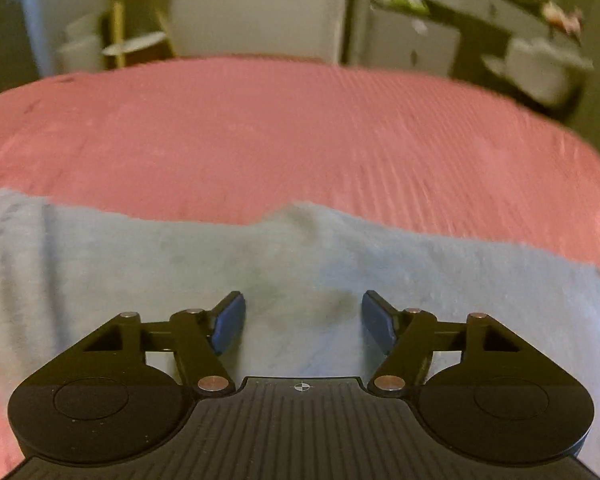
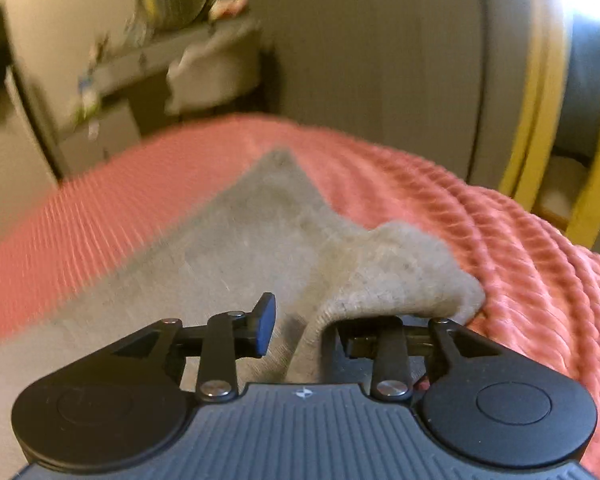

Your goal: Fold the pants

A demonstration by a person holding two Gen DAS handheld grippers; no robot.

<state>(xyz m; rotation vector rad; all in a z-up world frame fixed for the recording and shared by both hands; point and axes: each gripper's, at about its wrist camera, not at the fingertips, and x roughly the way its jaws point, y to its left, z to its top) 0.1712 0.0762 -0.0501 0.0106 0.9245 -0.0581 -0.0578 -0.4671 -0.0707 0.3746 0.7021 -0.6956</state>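
Note:
Grey pants [image 1: 160, 272] lie spread across the near part of a pink ribbed bedspread [image 1: 300, 132]. My left gripper [image 1: 304, 322] hangs just above the cloth, open, its blue pads [image 1: 230, 322] wide apart with nothing between them. In the right wrist view the pants [image 2: 240, 240] run away to a pointed corner. A raised fold [image 2: 400, 272] drapes over the right finger of my right gripper [image 2: 300, 332] and hides it. That gripper's jaws stand apart, with cloth between them. The left blue pad [image 2: 266, 324] is clear of the fabric.
The bedspread [image 2: 520, 260] falls away at the right edge. Beyond the bed stand a wooden shelf stand [image 1: 136, 24], a cluttered grey desk [image 1: 480, 4] with a white chair [image 1: 540, 68], and a yellow frame [image 2: 540, 100] by the wall.

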